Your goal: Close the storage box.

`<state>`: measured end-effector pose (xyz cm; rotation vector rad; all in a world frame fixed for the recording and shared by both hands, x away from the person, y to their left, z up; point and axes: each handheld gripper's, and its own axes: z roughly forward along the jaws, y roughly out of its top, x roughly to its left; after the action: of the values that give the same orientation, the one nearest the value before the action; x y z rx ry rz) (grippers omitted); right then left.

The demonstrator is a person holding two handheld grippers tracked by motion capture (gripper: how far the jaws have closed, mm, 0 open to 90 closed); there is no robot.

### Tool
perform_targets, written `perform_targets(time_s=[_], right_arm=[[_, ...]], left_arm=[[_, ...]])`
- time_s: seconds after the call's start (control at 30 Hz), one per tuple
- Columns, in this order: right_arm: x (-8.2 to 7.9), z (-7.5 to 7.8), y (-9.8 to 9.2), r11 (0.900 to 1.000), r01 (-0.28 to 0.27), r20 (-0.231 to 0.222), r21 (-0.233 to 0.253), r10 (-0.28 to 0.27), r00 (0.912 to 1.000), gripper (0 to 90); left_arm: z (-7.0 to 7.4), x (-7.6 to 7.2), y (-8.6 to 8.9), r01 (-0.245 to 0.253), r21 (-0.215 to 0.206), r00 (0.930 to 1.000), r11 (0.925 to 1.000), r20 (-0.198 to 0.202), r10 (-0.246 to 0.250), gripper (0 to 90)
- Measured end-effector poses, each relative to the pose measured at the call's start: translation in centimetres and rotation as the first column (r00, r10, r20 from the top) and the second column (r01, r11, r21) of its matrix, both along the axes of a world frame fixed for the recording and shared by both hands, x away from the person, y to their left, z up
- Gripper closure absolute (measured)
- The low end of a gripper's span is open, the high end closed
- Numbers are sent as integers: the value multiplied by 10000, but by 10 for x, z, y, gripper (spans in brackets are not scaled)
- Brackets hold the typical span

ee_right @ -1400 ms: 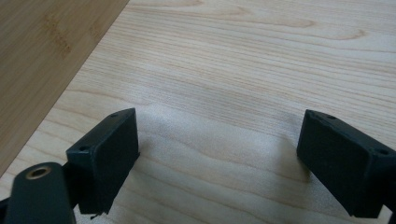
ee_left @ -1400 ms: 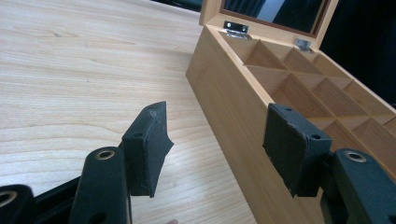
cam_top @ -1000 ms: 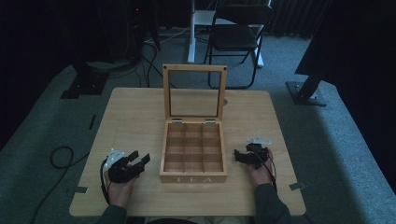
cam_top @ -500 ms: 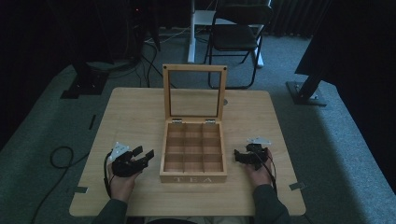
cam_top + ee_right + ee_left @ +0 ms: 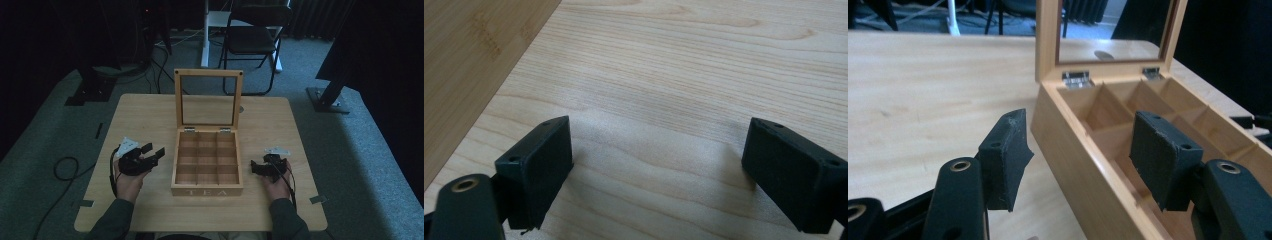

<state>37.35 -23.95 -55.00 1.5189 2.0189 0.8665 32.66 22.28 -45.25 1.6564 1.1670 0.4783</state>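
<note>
- The left gripper [image 5: 153,152] is seen at lower left of the high view, held off the table a bit, jaws spread wide with nothing between them, pointed toward the tea box [image 5: 207,162].
- In the left gripper view, that same gripper [image 5: 1080,155] is lined up so the box's near side wall [image 5: 1083,165] sits in the gap between the jaws; whether either pad touches the wood can't really be told.
- The right gripper [image 5: 256,168] is found at lower right of the high view, just beside the box's right wall, also spread apart and empty.
- In the right gripper view, its jaws [image 5: 656,172] are parted over bare table [image 5: 684,75], with the box's wood [image 5: 469,45] filling the upper left corner.
- The tea box is parked in the middle of the table [image 5: 145,120], lid [image 5: 208,100] stood upright at the back on two metal hinges [image 5: 1076,79], compartments looking empty, "TEA" marked on the front.
- A folding chair [image 5: 255,37] is spotted beyond the table, top centre.
</note>
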Motion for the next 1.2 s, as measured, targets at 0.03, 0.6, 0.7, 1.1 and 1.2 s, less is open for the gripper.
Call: perform_targets(time_s=[0.03, 0.6, 0.7, 1.1, 1.2], right_arm=[[0, 0, 0, 10000, 0, 0, 0, 0, 10000, 123], [0, 0, 0, 10000, -7, 3, -4, 7, 10000, 123], [0, 0, 0, 10000, 8, 5, 11, -8, 10000, 123], [0, 0, 0, 10000, -8, 12, -7, 8, 10000, 123], [0, 0, 0, 10000, -8, 2, -7, 8, 10000, 123]], left_arm=[[3, 2, 0, 15, 39, 10000, 10000, 60, -15, 407], [34, 36, -7, 76, 415, 9988, 9991, 486, -96, 406], [39, 43, -10, 88, 491, 9985, 9988, 541, -115, 406], [55, 65, -24, 298, 743, 9962, 9968, 797, -357, 403], [57, 68, -26, 343, 765, 9957, 9965, 835, -407, 400]])
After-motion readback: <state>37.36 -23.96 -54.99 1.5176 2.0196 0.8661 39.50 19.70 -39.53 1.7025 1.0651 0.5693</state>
